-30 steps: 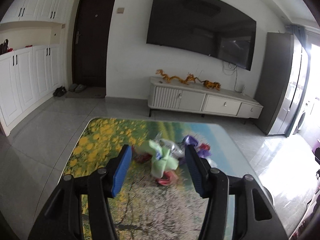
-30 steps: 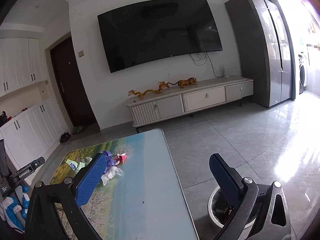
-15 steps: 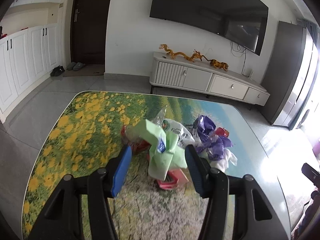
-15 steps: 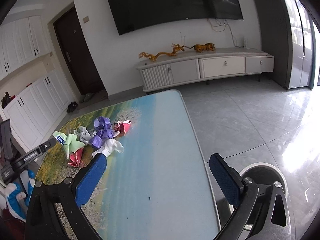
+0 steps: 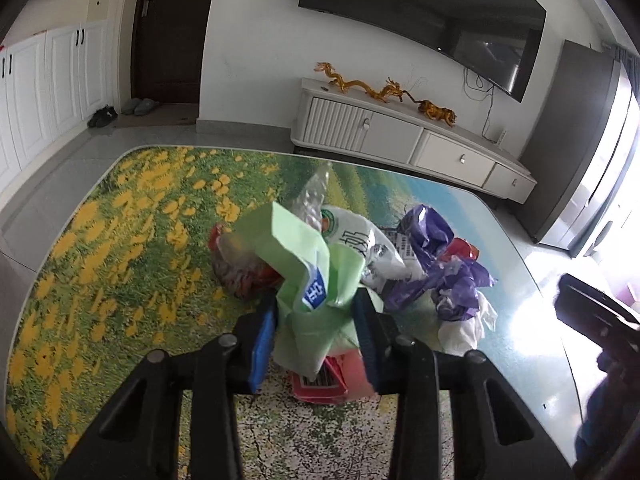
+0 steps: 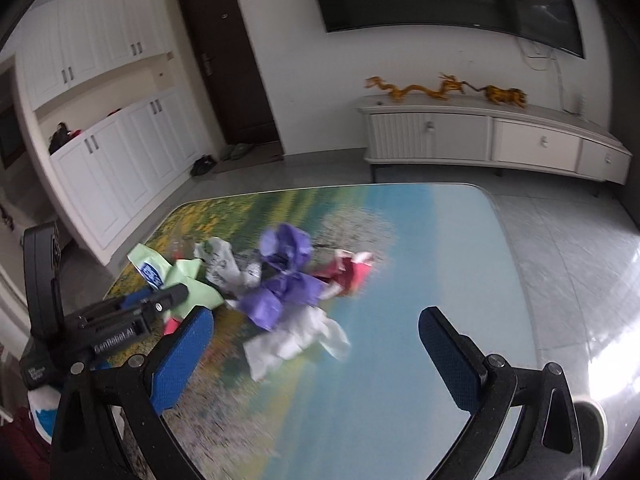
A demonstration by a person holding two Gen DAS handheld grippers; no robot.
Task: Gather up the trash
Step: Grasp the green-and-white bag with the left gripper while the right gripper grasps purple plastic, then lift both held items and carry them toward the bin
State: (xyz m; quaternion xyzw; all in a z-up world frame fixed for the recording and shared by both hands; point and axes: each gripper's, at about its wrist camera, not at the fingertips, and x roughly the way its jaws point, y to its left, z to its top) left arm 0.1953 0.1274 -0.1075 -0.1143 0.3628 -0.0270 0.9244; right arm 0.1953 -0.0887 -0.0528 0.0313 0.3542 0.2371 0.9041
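Note:
A heap of trash lies on the picture-printed table (image 5: 120, 240). My left gripper (image 5: 316, 312) is shut on a light green wrapper (image 5: 308, 264) with a blue label. Beside it lie a white printed bag (image 5: 360, 248), purple plastic (image 5: 436, 264), white tissue (image 5: 464, 328) and a red pack (image 5: 336, 380). In the right wrist view my right gripper (image 6: 316, 340) is open and empty above the table, just before the white tissue (image 6: 296, 340) and purple plastic (image 6: 284, 276). The left gripper (image 6: 132, 312) shows there at the left, on the green wrapper (image 6: 180, 280).
A white TV cabinet (image 5: 400, 140) with gold dragon figures stands against the far wall under a large TV. White cupboards (image 6: 112, 168) and a dark door are at the left. A round bin rim (image 6: 592, 420) shows low at the right, off the table edge.
My left gripper moved forward and down into the heap and closed on the green wrapper. My right gripper swung left toward the heap and stayed open.

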